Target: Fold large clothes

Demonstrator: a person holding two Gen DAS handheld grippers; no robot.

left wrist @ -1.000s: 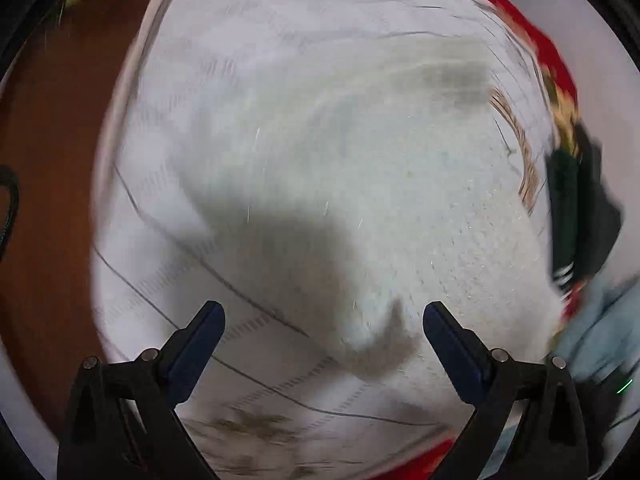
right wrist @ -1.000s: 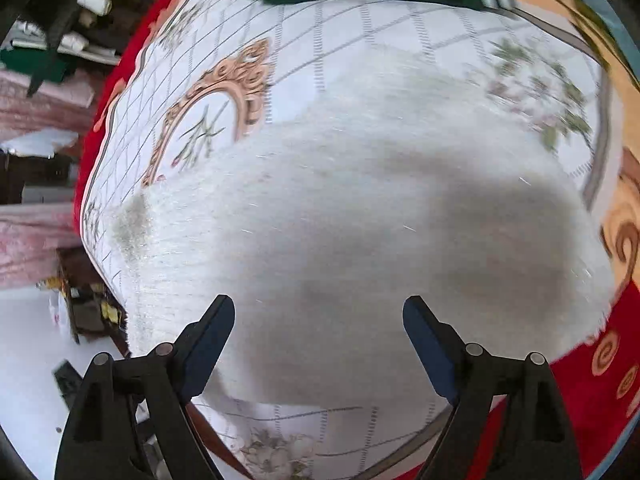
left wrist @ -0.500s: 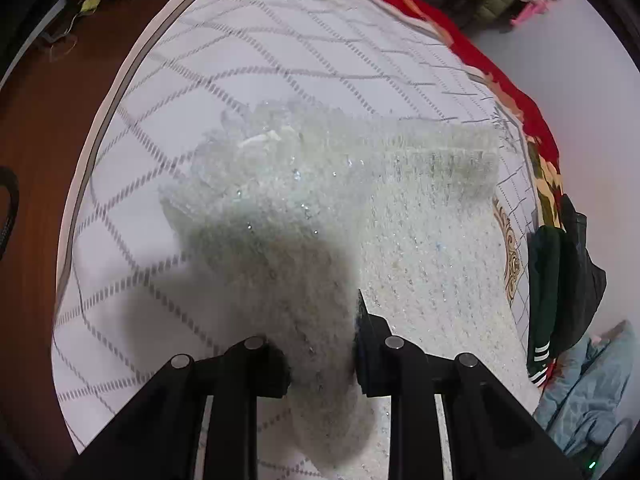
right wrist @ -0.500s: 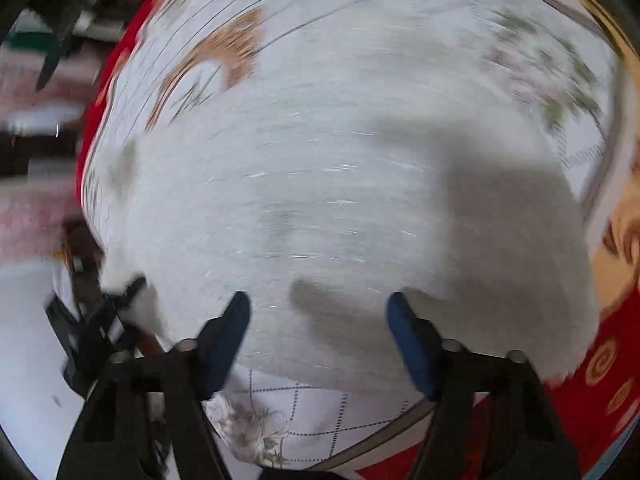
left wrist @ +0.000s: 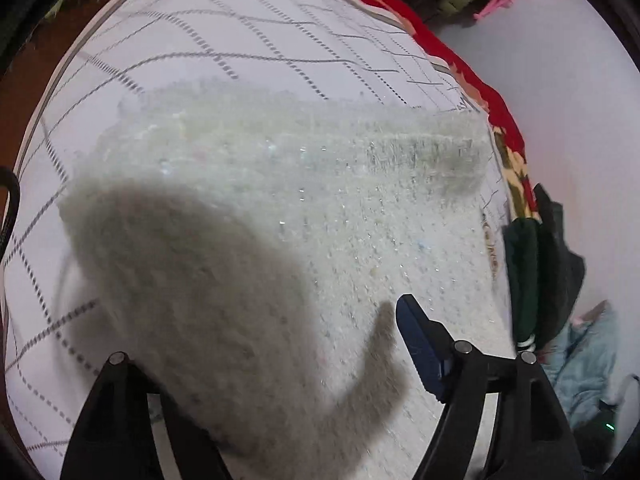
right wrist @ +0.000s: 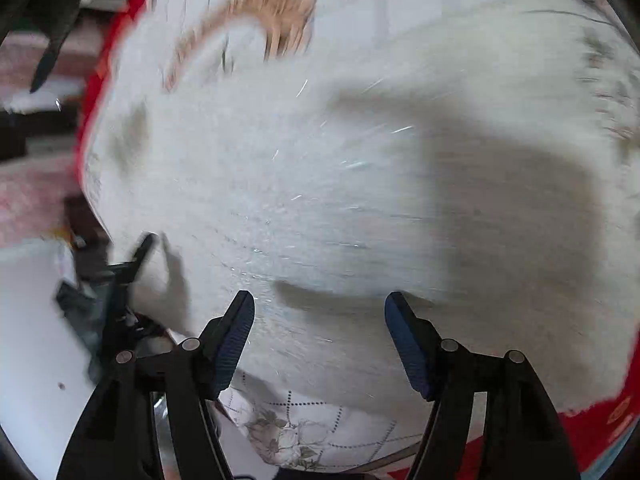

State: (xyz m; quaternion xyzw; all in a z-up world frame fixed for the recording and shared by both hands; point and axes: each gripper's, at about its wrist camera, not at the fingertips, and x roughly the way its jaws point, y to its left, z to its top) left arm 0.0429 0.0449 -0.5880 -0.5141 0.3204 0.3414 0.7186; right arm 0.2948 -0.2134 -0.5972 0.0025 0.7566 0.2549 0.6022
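Across the middle of both frames my fluffy white sweater [left wrist: 320, 240] lies on the checked bedspread [left wrist: 240, 40], left gripper [left wrist: 280, 344] opening over it, right gripper [right wrist: 320, 320] opening, neither pinching cloth.

A white bedcover [left wrist: 248, 36] with a grey dashed grid lay over a red floral blanket [left wrist: 472, 76]. At three o'clock a dark green garment [left wrist: 536, 280] hung off the edge; at four o'clock lay pale blue cloth [left wrist: 588, 364].
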